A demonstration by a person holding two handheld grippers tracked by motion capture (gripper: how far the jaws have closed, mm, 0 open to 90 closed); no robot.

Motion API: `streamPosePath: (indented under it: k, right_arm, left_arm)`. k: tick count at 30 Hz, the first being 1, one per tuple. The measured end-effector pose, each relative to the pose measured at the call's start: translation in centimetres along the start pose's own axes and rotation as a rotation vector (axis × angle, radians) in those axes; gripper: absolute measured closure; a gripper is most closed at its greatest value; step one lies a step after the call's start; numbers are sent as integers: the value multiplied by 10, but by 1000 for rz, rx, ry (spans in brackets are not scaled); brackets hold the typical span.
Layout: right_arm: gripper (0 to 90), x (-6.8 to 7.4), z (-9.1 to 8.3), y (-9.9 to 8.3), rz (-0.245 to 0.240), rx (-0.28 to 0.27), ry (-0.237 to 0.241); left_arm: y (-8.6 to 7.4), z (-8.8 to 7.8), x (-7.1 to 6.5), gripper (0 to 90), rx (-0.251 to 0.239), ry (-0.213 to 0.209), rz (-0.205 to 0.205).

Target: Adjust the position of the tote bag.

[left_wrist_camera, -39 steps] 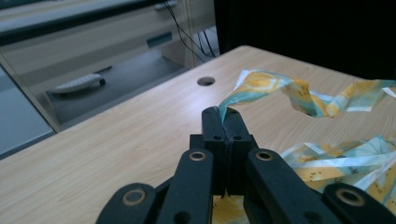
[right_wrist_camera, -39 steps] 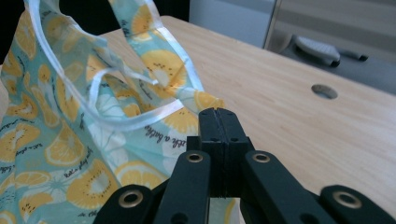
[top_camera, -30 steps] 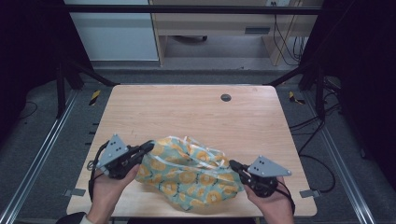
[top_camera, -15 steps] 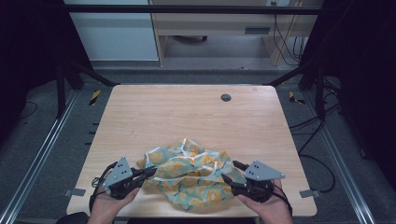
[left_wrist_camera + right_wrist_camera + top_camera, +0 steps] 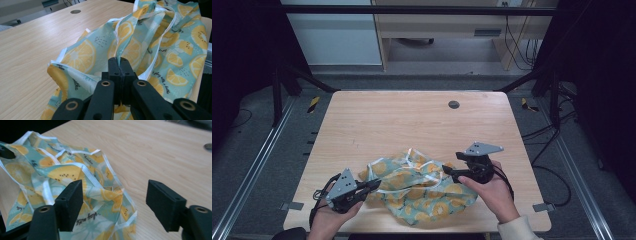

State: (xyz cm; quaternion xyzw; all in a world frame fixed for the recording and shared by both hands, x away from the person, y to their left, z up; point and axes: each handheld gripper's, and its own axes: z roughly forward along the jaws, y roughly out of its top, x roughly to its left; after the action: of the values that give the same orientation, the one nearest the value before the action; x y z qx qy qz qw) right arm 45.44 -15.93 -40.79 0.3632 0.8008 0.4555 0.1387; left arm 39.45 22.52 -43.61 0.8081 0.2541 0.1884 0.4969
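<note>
A crumpled teal cloth printed with yellow lemon slices and trimmed in white lies on the front half of the wooden table. My left gripper sits low at the cloth's left edge. In the left gripper view its jaws are shut on a raised fold of the cloth. My right gripper hovers at the cloth's right side; its jaws have just been opening. In the right gripper view they stand wide apart over the cloth's corner, and the pads press on nothing.
A small dark round grommet is set in the table near its far edge. Bare wood stretches behind the cloth. Metal rails and cables run along the floor on both sides of the table.
The right gripper has let go of the cloth, opened, and moved away from the front edge. The left gripper has sunk toward the table with its fold, and the cloth has slumped flatter.
</note>
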Motion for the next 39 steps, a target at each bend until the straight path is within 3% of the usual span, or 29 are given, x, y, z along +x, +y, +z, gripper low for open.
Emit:
streamPosePath:
  k: [2, 3, 5, 7, 10, 11, 13, 14, 17, 20, 23, 25, 28, 31, 35, 39]
  right_arm:
    - [304, -3, 5, -2, 33, 47, 26]
    - [317, -4, 6, -5, 39, 64, 17]
    - [393, -2, 4, -14, 38, 74, 29]
    - [554, 3, 2, -24, 32, 81, 63]
    - [818, 9, -4, -32, 11, 39, 77]
    - [858, 10, -5, -33, 6, 26, 74]
    - [872, 13, -8, -33, -8, -6, 55]
    - [869, 16, -14, -33, -40, -48, 32]
    - [847, 23, -30, -32, -77, -148, 2]
    - [861, 31, -46, -35, -141, -223, -2]
    - [867, 39, -57, -46, -189, -250, 36]
    - [877, 44, -60, -58, -229, -234, 85]
    - [885, 44, -55, -76, -252, -168, 134]
    - [891, 40, -43, -88, -253, -65, 160]
    - [897, 35, -26, -97, -247, 62, 158]
    - [899, 31, -11, -99, -218, 143, 144]
  left_arm:
    - [-1, -1, 1, 900, 8, 12, 0]
    - [-2, -2, 1, 900, 12, 15, 2]
    - [-3, -1, 0, 900, 18, 11, 3]
    - [-5, 0, 0, 900, 25, 10, 0]
    - [-4, 1, 0, 900, 18, 12, -10]
    - [-4, 0, 0, 900, 12, 16, -12]
    - [-3, -3, -1, 900, -6, 25, -11]
    - [-2, -5, -2, 900, -18, 32, -12]
    - [0, -12, -1, 900, -77, 34, -17]
    - [0, -15, -2, 900, -108, 20, -19]
    - [-3, -16, -4, 900, -87, -7, 9]
    - [-6, -13, -6, 900, -36, -55, 47]
    - [-13, -1, -12, 900, 116, -65, 165]
    - [-18, 12, -15, 900, 236, -79, 227]
    - [-25, 24, -18, 900, 335, -74, 260]
    - [-27, 30, -17, 900, 383, -43, 266]
